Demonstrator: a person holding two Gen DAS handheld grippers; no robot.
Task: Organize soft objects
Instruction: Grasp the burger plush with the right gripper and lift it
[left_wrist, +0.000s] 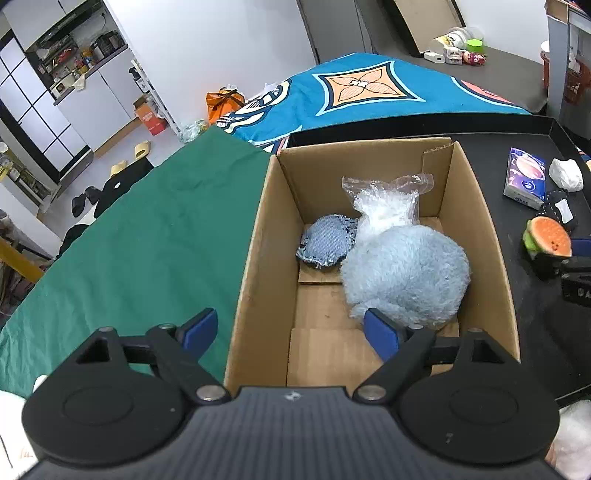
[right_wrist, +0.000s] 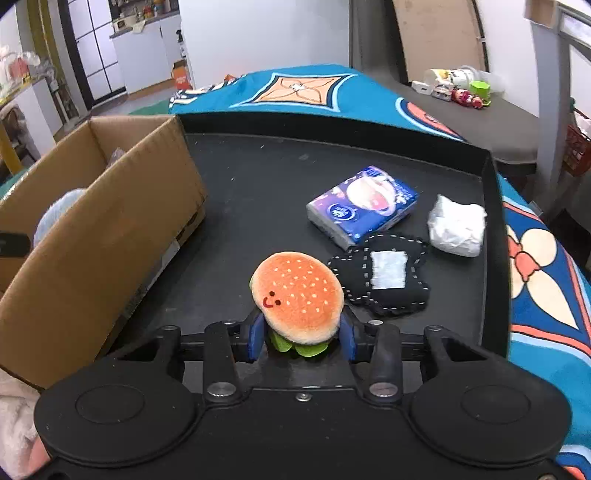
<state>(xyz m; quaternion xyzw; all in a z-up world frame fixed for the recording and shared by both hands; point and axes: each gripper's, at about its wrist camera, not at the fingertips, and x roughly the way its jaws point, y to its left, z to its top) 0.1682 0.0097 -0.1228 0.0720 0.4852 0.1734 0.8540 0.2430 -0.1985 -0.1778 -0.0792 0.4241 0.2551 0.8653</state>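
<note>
White walls and a bed under a teal patterned blanket (right_wrist: 325, 99) lie behind a black shallow tray (right_wrist: 280, 192) beside an open brown cardboard box (left_wrist: 266, 229). On the tray, the right claw (right_wrist: 302, 334) is clamped on a small plush hamburger with an orange sesame bun and a smiling face (right_wrist: 299, 291), its blue pads pressing both sides. Just beside it lie a black stitched fabric pouch (right_wrist: 384, 280), a blue tissue packet (right_wrist: 364, 205) and a crumpled white wad (right_wrist: 458, 225). Inside the box rest a fluffy pale-blue round cushion (left_wrist: 406, 273), a denim round pad (left_wrist: 327, 242) and a clear plastic bag (left_wrist: 388, 203). The left claw (left_wrist: 291, 328) hangs spread apart over the box's near-left corner, holding nothing, above green cloth (left_wrist: 147, 229).
</note>
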